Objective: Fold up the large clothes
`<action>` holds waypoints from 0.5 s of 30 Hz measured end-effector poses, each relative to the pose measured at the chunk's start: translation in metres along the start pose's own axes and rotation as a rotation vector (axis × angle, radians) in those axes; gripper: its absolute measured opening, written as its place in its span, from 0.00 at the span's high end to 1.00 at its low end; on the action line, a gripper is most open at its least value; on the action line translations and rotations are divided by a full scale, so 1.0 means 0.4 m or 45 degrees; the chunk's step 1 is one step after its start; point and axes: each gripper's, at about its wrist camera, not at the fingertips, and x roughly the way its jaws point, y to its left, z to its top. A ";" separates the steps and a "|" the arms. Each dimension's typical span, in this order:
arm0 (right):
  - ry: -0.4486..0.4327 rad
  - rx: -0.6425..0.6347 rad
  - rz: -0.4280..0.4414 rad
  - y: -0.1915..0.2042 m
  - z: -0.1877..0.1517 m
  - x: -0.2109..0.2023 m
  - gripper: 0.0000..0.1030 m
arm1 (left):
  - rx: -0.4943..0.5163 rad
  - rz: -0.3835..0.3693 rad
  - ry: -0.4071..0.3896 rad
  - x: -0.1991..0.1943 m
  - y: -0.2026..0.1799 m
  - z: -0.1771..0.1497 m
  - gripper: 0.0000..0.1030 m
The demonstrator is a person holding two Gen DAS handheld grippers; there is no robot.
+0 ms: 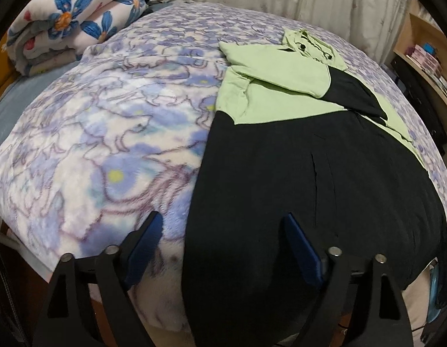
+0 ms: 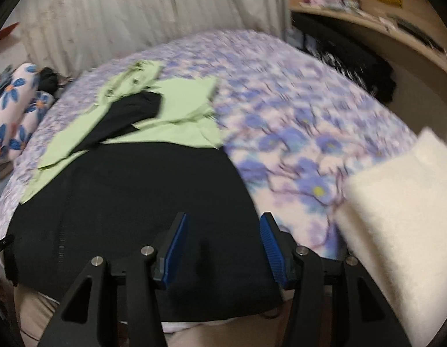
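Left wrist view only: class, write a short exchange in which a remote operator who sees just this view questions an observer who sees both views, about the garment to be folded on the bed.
Operator: My left gripper is open over the left edge of the garment. Where is the other one?
Observer: The right gripper is open over the garment's black lower part, near its right edge, with its pads not pressing on the cloth.
Operator: Is anything lying beyond that right edge?
Observer: Yes. A cream folded blanket lies on the floral bedspread to the right, apart from the garment.
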 end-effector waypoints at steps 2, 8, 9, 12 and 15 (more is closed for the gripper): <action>0.047 0.021 -0.012 -0.022 -0.009 0.031 0.50 | 0.012 0.000 0.011 0.011 -0.007 0.004 0.11; 0.097 0.011 0.006 -0.040 -0.025 0.077 0.50 | 0.052 0.006 0.044 0.035 -0.025 0.015 0.01; 0.099 -0.004 0.010 -0.040 -0.027 0.078 0.50 | 0.056 0.003 0.050 0.037 -0.025 0.017 0.01; 0.108 -0.029 0.032 -0.044 -0.031 0.081 0.50 | 0.076 -0.030 0.074 0.039 -0.019 0.021 0.01; 0.122 -0.037 0.066 -0.052 -0.034 0.082 0.50 | 0.090 -0.077 0.082 0.036 -0.009 0.018 0.01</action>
